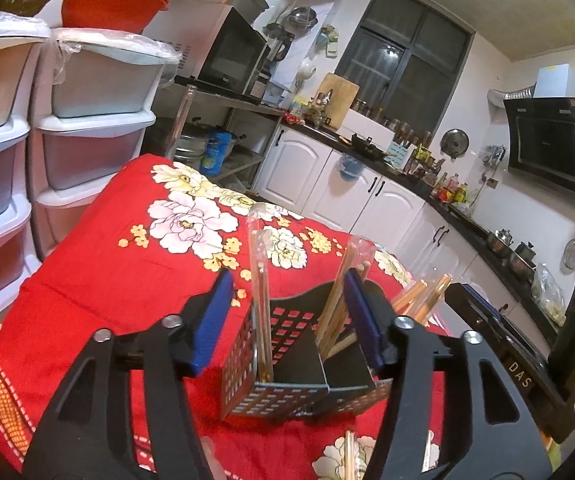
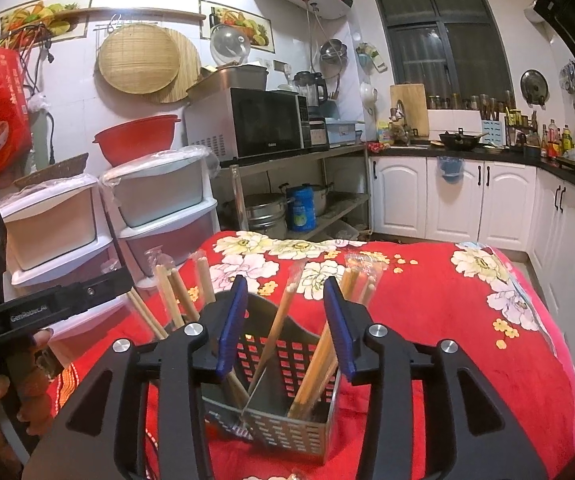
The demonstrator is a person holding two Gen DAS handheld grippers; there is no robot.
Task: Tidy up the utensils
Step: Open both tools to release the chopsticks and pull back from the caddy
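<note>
Both claws, left (image 1: 289,320) and right (image 2: 283,330), stand part open and empty, straddling the black perforated metal caddy (image 2: 287,412) so wrapped wooden chopsticks (image 2: 313,364) stand sorted upright.

a home kitchen: microwave (image 2: 265,122), white cabinets (image 2: 453,200), range hood (image 1: 547,144), wok (image 2: 459,140)

One perforated metal caddy (image 2: 287,420) stands on the red floral cloth (image 2: 427,320), with three compartments visible. Wrapped chopstick pairs (image 2: 315,364) stand in all three; their exact number cannot be told. Two grippers show, each with two blue fingers (image 2: 229,328).
</note>
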